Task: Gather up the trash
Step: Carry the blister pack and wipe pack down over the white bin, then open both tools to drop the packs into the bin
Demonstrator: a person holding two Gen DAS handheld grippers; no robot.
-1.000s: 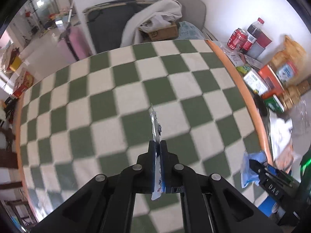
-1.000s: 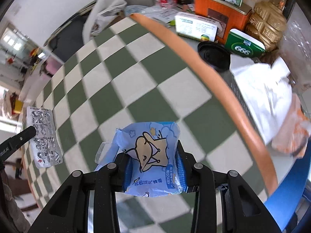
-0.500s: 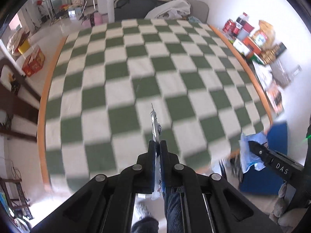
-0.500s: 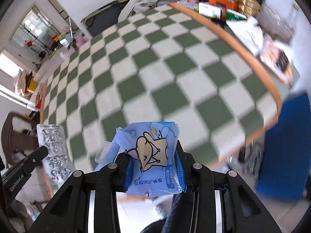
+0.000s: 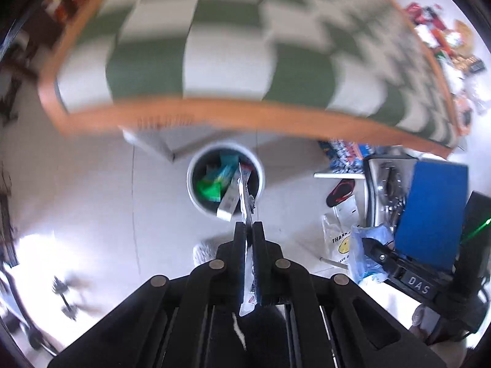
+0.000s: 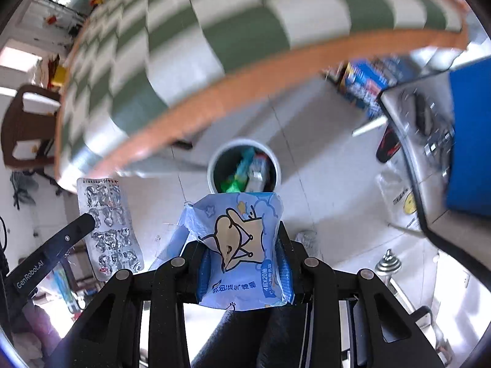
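**Two grippers, each clamped on a piece of trash, above the bin**

Two sets of tongs point steeply down at a pale tiled floor. The left gripper [image 5: 247, 230] has its jaws pressed almost together on a flat silver blister pack [image 5: 245, 196], seen edge-on in its own view and face-on in the right wrist view [image 6: 109, 227], where the black left finger crosses it. The right gripper [image 6: 242, 245] has its jaws set narrowly apart, squeezing a light blue tissue packet [image 6: 239, 245] printed with a cartoon animal; the same packet shows crumpled at the right gripper's tip in the left wrist view [image 5: 366, 254].

Just ahead of both gripper tips, on the floor, stands a round white trash bin [image 5: 196, 196] [image 6: 211, 168], already holding green and white wrappers. Beyond the bin runs the orange edge of a table [image 5: 214, 113] with a green-and-white checked cloth [image 6: 245, 30], blurred. To the right of the grippers is a blue panel [image 5: 429, 214]; near it a red-and-black slipper [image 5: 339, 193] lies on the floor, and a clear bag with a yellow smiley face [image 5: 337, 239] beside that. To the left of the right gripper, past the table, stands a brown chair [image 6: 27, 128].
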